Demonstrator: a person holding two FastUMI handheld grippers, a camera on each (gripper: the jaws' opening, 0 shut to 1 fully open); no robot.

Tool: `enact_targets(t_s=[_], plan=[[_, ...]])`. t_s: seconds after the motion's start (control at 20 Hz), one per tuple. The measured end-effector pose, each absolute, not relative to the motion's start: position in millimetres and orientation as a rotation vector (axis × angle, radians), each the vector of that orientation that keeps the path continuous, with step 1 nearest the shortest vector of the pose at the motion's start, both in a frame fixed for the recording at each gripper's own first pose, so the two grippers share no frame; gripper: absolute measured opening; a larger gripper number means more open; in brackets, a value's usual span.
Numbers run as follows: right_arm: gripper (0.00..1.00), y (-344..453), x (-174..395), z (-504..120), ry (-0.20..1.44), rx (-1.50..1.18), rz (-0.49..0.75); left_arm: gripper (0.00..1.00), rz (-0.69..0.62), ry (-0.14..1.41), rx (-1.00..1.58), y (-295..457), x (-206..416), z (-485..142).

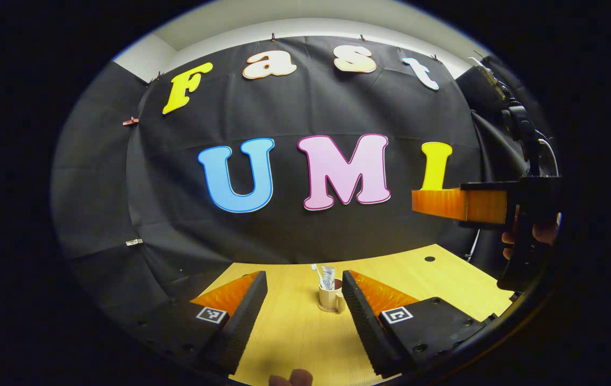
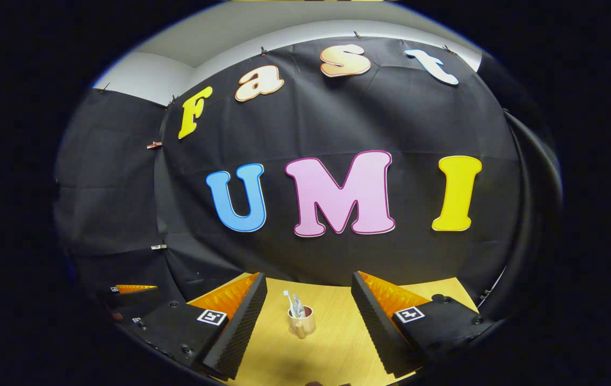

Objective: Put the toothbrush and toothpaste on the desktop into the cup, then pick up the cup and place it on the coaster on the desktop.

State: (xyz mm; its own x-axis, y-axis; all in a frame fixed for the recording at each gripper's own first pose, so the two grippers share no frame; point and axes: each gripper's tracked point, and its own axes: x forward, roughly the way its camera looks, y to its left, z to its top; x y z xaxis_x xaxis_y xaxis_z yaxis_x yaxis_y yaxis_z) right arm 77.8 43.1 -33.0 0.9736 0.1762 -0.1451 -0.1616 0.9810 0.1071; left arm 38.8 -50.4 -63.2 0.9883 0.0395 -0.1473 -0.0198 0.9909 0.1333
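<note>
A beige cup [image 1: 330,299] stands upright on the wooden desktop [image 1: 295,332], ahead of my left gripper [image 1: 304,276] and between the lines of its fingers. A white toothbrush [image 1: 316,271] and a toothpaste tube [image 1: 328,277] stick up out of it. A thin darker base shows under the cup; I cannot tell if it is the coaster. My left gripper is open and holds nothing. In the right gripper view the same cup [image 2: 301,320] with toothbrush [image 2: 287,296] and toothpaste [image 2: 297,305] sits ahead of my right gripper [image 2: 310,277], which is open and apart from it.
The right gripper [image 1: 445,205] hangs high at the right of the left gripper view, held by a hand [image 1: 533,233]. The left gripper [image 2: 131,289] shows low at the far left of the right gripper view. A small dark hole [image 1: 430,259] marks the desktop's back right.
</note>
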Motion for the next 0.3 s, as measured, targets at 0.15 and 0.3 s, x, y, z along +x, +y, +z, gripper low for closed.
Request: enact_targets(t_s=[0.15,0.3], plan=[[0.97,40.3,72.5,-30.0,0.142,0.087,0.167,0.92,0.023,0.143,0.124,-52.6,43.0,-58.4],[0.97,38.9,67.2,-30.5,0.142,0.080,0.164,0.92,-0.005,0.147,0.112,-57.7,45.2,-58.5]])
